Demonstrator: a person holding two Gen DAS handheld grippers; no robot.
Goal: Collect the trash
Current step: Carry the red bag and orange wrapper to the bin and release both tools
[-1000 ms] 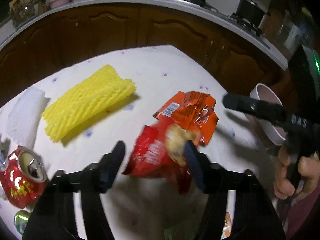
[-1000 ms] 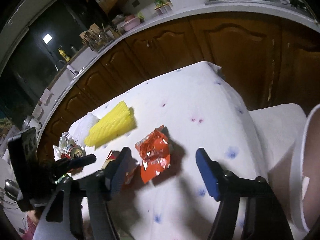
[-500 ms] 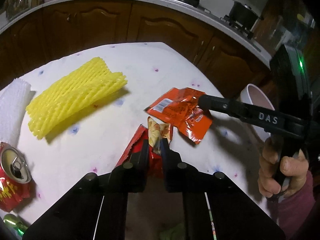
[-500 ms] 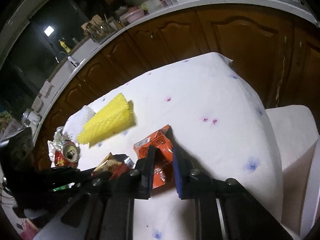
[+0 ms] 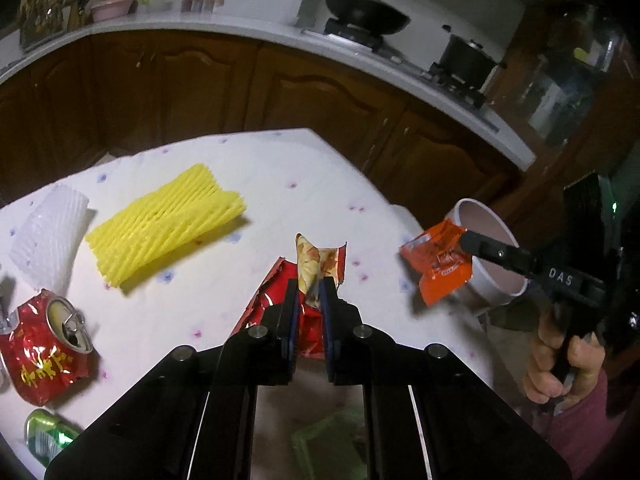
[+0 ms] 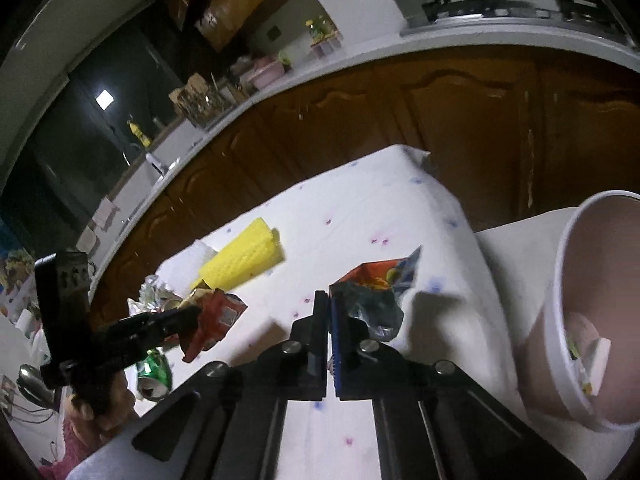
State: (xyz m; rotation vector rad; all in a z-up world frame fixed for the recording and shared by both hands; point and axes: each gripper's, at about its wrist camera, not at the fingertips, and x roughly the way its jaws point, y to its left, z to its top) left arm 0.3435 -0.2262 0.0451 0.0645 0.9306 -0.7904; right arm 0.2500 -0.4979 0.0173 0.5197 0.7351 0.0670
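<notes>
My left gripper (image 5: pixel 310 286) is shut on a torn red snack bag (image 5: pixel 308 320), which hangs just above the white tablecloth (image 5: pixel 280 176). My right gripper (image 6: pixel 329 300) is shut on a crumpled orange wrapper (image 6: pixel 376 280) and holds it in the air beside the white bin (image 6: pixel 538 344). In the left wrist view the orange wrapper (image 5: pixel 440 264) hangs at the right gripper's tip (image 5: pixel 466 238), just in front of the bin's rim (image 5: pixel 480 204). The right wrist view shows the left gripper (image 6: pixel 196 314) with the red bag (image 6: pixel 216 320) at lower left.
On the table lie a yellow foam net (image 5: pixel 164 220), a white foam net (image 5: pixel 48 232), a crushed red can (image 5: pixel 44 348) and a green can (image 5: pixel 48 440). Some trash lies inside the bin (image 6: pixel 588 360). Dark wooden kitchen cabinets (image 5: pixel 320 92) stand behind the table.
Both grippers went from open to shut, each on a wrapper. The left lifted the red bag off the cloth. The right carried the orange wrapper rightward up to the bin.
</notes>
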